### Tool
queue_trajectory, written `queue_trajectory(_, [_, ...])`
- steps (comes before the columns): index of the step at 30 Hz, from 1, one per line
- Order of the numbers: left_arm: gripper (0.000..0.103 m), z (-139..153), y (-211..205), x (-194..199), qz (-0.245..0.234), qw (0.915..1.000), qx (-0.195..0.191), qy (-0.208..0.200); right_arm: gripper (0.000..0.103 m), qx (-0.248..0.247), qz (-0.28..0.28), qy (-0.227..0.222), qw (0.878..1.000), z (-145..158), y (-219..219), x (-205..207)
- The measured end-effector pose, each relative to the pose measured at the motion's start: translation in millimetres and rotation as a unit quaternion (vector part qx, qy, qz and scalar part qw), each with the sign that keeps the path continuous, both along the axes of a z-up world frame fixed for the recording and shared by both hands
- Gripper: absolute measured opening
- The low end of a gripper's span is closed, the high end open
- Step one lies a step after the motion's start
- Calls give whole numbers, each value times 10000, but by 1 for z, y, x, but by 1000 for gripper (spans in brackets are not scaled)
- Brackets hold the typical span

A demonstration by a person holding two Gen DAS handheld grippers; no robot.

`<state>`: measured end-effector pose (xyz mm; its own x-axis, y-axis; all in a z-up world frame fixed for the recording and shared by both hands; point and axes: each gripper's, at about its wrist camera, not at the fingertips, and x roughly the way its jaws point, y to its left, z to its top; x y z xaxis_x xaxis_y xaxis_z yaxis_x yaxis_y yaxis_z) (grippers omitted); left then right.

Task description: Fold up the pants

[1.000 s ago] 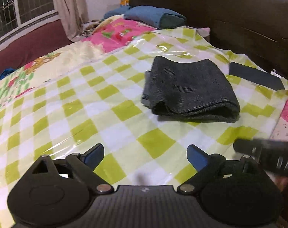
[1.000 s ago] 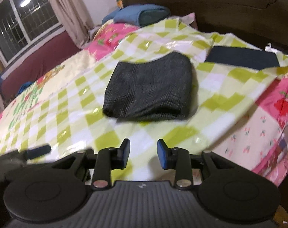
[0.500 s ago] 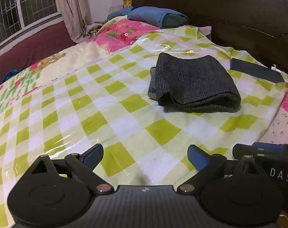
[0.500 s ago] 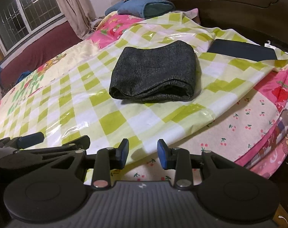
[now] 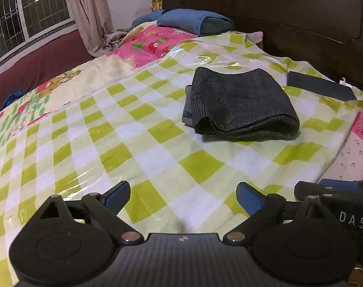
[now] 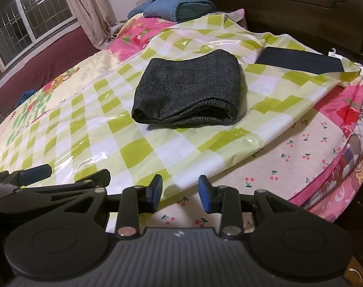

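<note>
The pants [image 5: 239, 105] lay folded into a thick dark bundle on the checked sheet [image 5: 143, 153] of the bed, at 12 o'clock from both claws and well apart from them. The left claw [image 5: 183, 195] was spread wide and empty; the right claw [image 6: 180, 192] stood partly apart, also empty. The cloth looked soft, rather heavy, not slippery; I would take it at the layered near edge.
</note>
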<state>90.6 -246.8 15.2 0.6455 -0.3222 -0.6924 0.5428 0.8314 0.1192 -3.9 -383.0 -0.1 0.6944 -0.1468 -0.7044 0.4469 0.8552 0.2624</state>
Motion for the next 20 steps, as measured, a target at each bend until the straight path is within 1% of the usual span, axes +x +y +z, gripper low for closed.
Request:
queue_trajectory(4, [103,1,-3,-4,-29,10000,35,-44,34,23,-41,7,10000,1,-2,-3])
queue_trajectory(20, [103,0,-5,-8,-22,10000,18,-4,34,131,-119,1,9998,-1,-5,-8])
